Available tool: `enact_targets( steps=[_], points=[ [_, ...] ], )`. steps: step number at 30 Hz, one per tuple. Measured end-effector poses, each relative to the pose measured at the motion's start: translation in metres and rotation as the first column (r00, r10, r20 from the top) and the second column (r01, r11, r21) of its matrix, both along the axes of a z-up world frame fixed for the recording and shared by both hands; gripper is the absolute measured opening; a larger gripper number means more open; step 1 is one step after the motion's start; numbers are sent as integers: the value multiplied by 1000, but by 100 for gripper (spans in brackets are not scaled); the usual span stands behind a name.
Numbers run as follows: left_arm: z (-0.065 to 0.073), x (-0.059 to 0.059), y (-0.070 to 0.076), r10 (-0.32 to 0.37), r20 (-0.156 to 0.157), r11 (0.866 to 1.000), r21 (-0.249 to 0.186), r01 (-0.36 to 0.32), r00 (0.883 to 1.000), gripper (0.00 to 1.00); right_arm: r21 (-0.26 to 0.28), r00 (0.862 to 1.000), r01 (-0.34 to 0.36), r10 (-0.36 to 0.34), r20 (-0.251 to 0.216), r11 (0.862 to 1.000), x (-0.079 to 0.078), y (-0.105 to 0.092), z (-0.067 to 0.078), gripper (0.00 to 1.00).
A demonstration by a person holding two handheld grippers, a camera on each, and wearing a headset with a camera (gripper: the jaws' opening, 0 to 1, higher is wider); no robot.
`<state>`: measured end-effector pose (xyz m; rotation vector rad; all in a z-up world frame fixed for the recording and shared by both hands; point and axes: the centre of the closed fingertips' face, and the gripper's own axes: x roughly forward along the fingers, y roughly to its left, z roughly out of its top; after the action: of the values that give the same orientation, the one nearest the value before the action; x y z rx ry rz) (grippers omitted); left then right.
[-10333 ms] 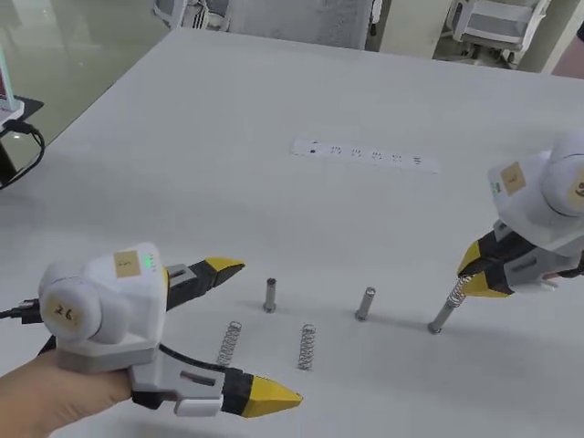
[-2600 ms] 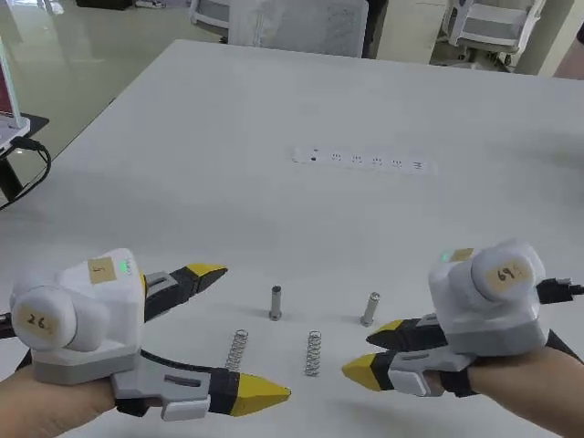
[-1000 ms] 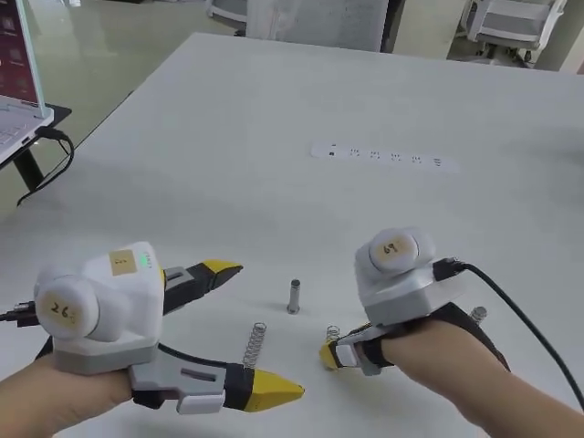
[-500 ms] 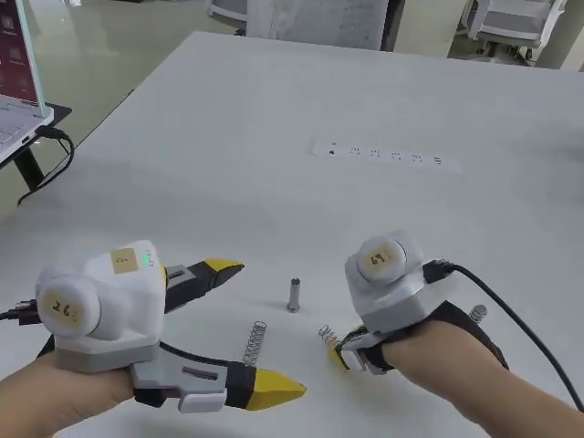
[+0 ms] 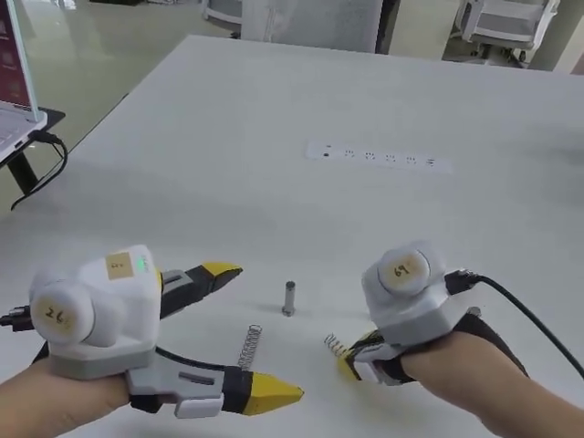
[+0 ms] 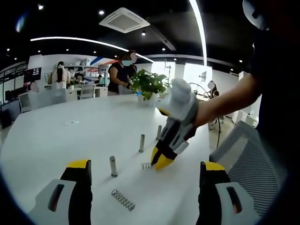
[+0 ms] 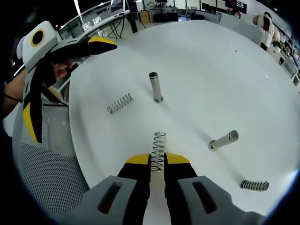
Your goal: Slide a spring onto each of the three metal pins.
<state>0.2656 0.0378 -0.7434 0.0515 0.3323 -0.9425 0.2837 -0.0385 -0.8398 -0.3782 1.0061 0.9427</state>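
Head view: right gripper [image 5: 351,360] has grabbed the spring [image 5: 335,345], near the upright pin [image 5: 289,298]; left gripper [image 5: 255,330] gapes wide. Left gripper view: jaws far apart, loose spring [image 6: 123,199] ahead. Right gripper view: jaws pinch the spring's end.

A wide white table [image 5: 228,137] stretches ahead of the left gripper [image 5: 257,330]; a white power strip [image 5: 377,157] lies on it well ahead. Office chairs [image 5: 506,23] stand past the far edge; glossy pale floor [image 5: 82,41] lies off to that gripper's left, with a laptop [image 5: 14,87] and a black cable [image 5: 41,169]. In the left gripper view a dark ceiling [image 6: 70,18] carries long light strips [image 6: 199,33] and a square vent [image 6: 124,19]; a potted plant [image 6: 149,83] stands far ahead; a grey mesh chair [image 6: 243,154] sits beside its right jaw.
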Motion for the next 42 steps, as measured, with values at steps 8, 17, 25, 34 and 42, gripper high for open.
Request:
enact_targets(
  steps=[8,17,25,34,42],
  points=[
    [8,1,-3,4,9,1000,-26,-3,1000,92,15,999,-34,34,0,999,-3,-13,10,8],
    [17,0,-20,-41,27,998,-54,42,999,86,11,995,-97,96,26,995,-5,-27,24,8],
    [12,-6,-33,-93,-5,994,-60,93,996,79,1,976,-211,210,63,978,-10,-24,38,8],
    [5,-10,-46,-138,-27,989,-54,136,990,73,-31,945,-313,315,89,949,-16,-27,45,7],
    [3,-9,-49,-146,-43,987,-67,143,988,68,-63,920,-368,373,121,928,-15,-29,52,7]
  ],
)
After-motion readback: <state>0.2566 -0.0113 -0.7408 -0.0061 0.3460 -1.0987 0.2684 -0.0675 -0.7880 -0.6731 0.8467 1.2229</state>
